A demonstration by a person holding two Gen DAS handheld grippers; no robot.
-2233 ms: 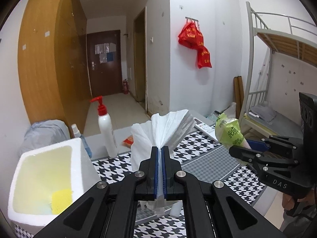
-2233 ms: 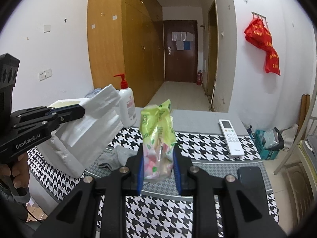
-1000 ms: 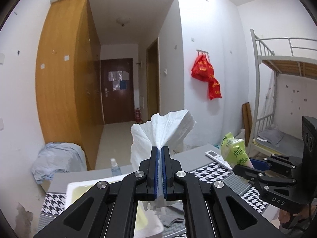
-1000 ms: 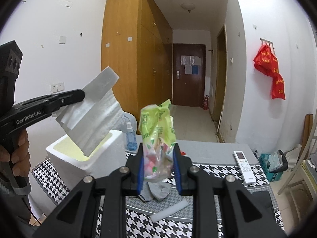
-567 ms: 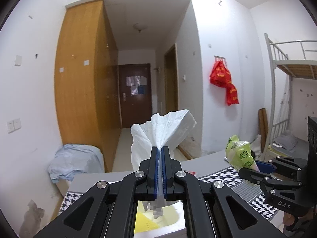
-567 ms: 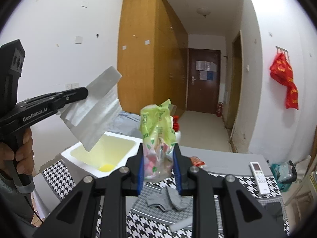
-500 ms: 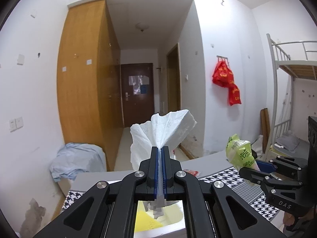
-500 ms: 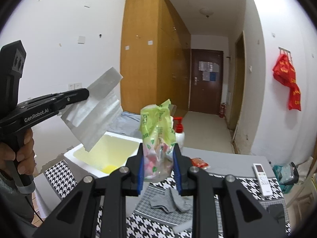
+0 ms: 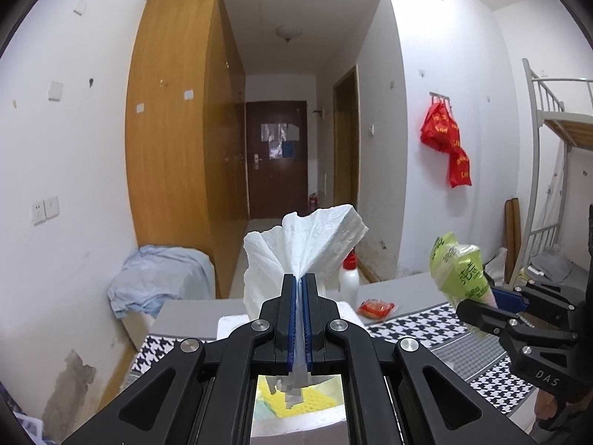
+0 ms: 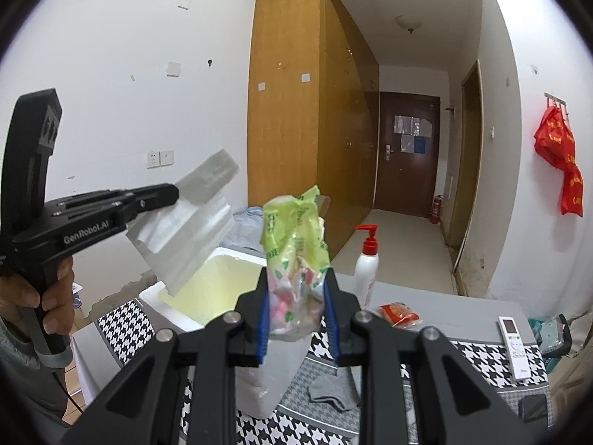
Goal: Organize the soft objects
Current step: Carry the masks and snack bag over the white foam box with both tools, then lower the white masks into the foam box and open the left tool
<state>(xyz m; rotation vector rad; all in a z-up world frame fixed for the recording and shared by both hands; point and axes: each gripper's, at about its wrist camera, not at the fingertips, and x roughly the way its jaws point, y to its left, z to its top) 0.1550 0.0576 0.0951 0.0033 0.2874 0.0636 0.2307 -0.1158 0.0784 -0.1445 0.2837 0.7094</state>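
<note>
My left gripper (image 9: pixel 300 285) is shut on a white tissue pack (image 9: pixel 307 241) and holds it in the air above the open white foam box (image 10: pixel 218 285). The box shows below the jaws in the left wrist view (image 9: pixel 296 426), with a yellow sponge (image 9: pixel 307 402) inside. My right gripper (image 10: pixel 294 282) is shut on a green and pink plastic packet (image 10: pixel 294 259), held up beside the box. The left gripper (image 10: pixel 174 194) with its tissue pack (image 10: pixel 185 233) shows in the right wrist view, and the right gripper (image 9: pixel 470 307) with its packet (image 9: pixel 459 270) in the left wrist view.
On the houndstooth table (image 10: pixel 478 348) lie a grey sock (image 10: pixel 333 393), a red snack packet (image 10: pixel 396 313), a white remote (image 10: pixel 513 345) and a phone (image 10: pixel 532 409). A white pump bottle with a red top (image 10: pixel 365 265) stands behind the box. A bunk bed (image 9: pixel 556 170) stands at the right.
Both grippers have stayed shut on their loads and moved left over the foam box. The box has come closer, under the left gripper.
</note>
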